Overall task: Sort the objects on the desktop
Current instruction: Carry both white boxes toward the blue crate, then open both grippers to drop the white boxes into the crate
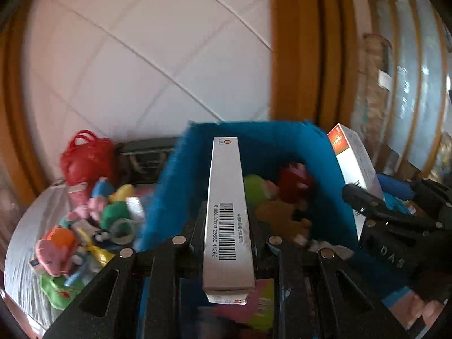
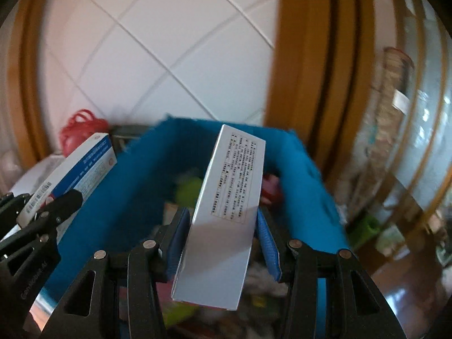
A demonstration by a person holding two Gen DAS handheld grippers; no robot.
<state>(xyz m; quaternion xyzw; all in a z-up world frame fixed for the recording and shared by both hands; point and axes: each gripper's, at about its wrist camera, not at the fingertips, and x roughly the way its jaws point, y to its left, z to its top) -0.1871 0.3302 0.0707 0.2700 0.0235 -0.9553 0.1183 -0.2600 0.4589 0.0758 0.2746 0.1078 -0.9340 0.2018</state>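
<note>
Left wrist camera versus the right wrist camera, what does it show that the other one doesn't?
Only the left wrist view shows the pile of colourful toys beside the bin, and the barcode on the narrow box clamped in the left gripper. Only the right wrist view shows the printed panel on the wider box clamped in the right gripper. Both show the blue bin and red bag.

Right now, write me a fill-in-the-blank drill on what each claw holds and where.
1. The left claw grips a narrow box whose top face shows a ____.
2. Both claws hang over a bin coloured ____.
3. The right claw is shut on a wider box, its pads coloured ____.
4. The pile of small toys lies to the bin's ____.

Missing words: barcode; blue; blue; left
</note>
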